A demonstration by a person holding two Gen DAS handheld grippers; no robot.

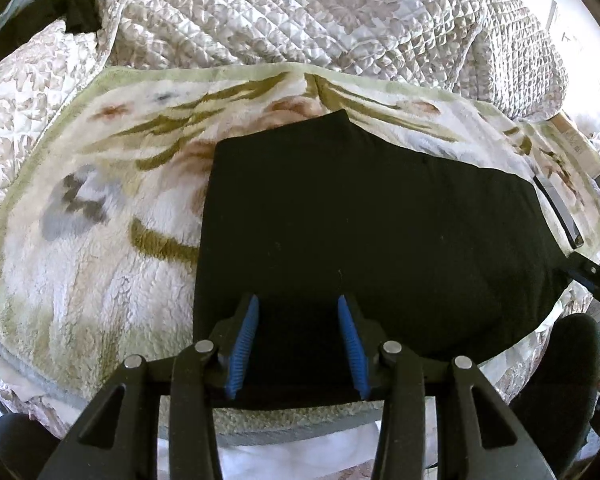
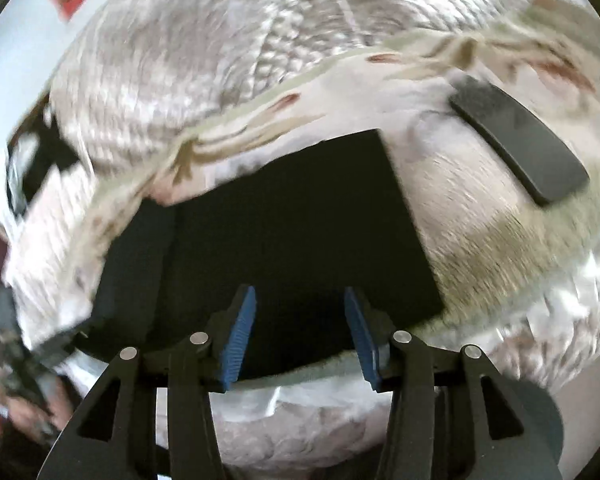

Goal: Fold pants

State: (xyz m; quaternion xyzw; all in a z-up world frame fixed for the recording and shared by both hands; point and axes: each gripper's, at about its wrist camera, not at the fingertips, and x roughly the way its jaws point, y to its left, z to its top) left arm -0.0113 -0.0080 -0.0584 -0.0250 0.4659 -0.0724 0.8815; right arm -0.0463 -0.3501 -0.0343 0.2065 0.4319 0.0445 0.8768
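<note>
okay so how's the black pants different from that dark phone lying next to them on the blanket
The pants are soft cloth, folded into a broad rectangle; the phone is a rigid slab, narrow and far smaller. The pants look matte black, the phone greyer with some sheen. Both lie flat on the fleece blanket, apart.

quilted bedspread [image 1: 300,12], floral fleece blanket [image 1: 80,240]

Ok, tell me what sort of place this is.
Most likely a bedroom: the black pants lie on a fleecy floral blanket spread over a quilted bedspread, as on a bed.
</note>
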